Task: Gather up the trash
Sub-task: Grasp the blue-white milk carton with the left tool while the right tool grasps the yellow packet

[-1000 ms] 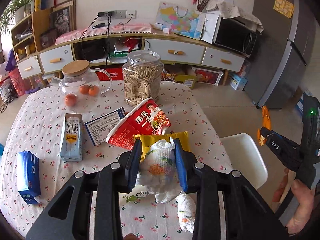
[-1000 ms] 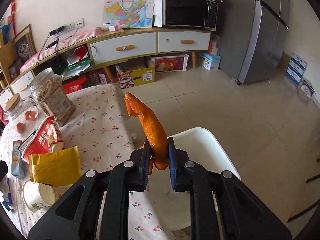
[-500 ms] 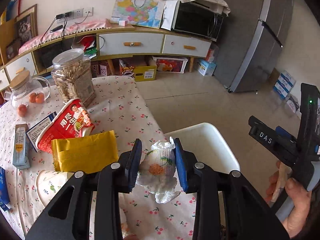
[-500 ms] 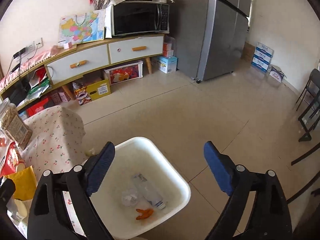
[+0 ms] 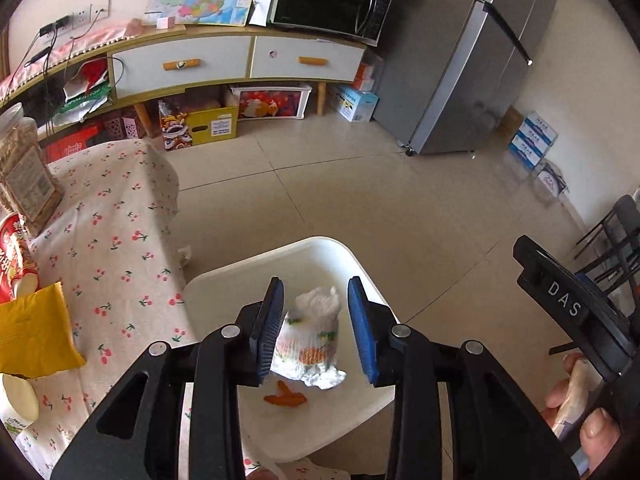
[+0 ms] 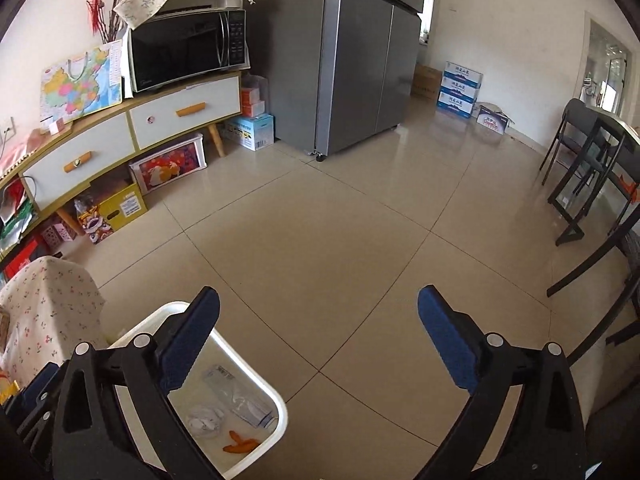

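Trash in the form of a crumpled white wrapper (image 5: 310,338) sits low in the centre of the left wrist frame, between the parted fingers of the left gripper (image 5: 318,330), hanging directly above the white bin (image 5: 224,280) so that it falls inside. Whether a pad touches it, I cannot tell. The right gripper (image 6: 318,338) spreads wide and empty beside the bin, where an orange peel (image 6: 240,445) lies at lower left.

Left wrist view: looks steeply down along fingers (image 5: 276,320), close above white bin (image 5: 224,280) beside counter (image 5: 120,240) edge. Right wrist view: faces outward over floor (image 6: 320,220) toward fridge (image 6: 352,60), bin (image 6: 276,408) at lower left. Shared: bin, drawer cabinet (image 5: 240,60), microwave (image 6: 184,52), fridge.
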A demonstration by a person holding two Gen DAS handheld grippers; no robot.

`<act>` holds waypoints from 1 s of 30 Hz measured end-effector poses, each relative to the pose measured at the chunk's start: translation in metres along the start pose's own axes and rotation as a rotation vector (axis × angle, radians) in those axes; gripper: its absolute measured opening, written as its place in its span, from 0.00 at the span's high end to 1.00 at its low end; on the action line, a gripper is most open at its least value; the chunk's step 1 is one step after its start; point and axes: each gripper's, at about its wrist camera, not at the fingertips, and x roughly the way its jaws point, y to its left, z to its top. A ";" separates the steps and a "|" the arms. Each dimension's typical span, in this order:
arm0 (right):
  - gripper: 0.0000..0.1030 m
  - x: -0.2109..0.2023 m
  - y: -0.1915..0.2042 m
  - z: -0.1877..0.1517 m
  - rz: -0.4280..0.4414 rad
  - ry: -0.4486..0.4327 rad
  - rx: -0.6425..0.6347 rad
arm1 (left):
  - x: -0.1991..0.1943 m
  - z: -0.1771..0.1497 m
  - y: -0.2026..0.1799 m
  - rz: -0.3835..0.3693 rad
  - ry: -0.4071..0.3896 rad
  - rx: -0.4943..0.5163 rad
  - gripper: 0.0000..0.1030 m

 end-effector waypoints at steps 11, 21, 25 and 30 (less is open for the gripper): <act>0.07 -0.006 0.018 -0.004 0.004 -0.001 -0.028 | -0.008 0.004 0.018 0.118 -0.028 0.021 0.29; 0.07 -0.050 0.094 -0.029 0.123 -0.047 -0.152 | -0.069 -0.003 0.092 0.329 -0.124 0.030 0.19; 0.07 -0.070 0.129 -0.043 0.171 -0.077 -0.225 | -0.089 -0.010 0.127 0.404 -0.144 0.024 0.18; 0.07 -0.090 0.170 -0.056 0.222 -0.085 -0.293 | -0.109 -0.018 0.181 0.477 -0.139 -0.044 0.18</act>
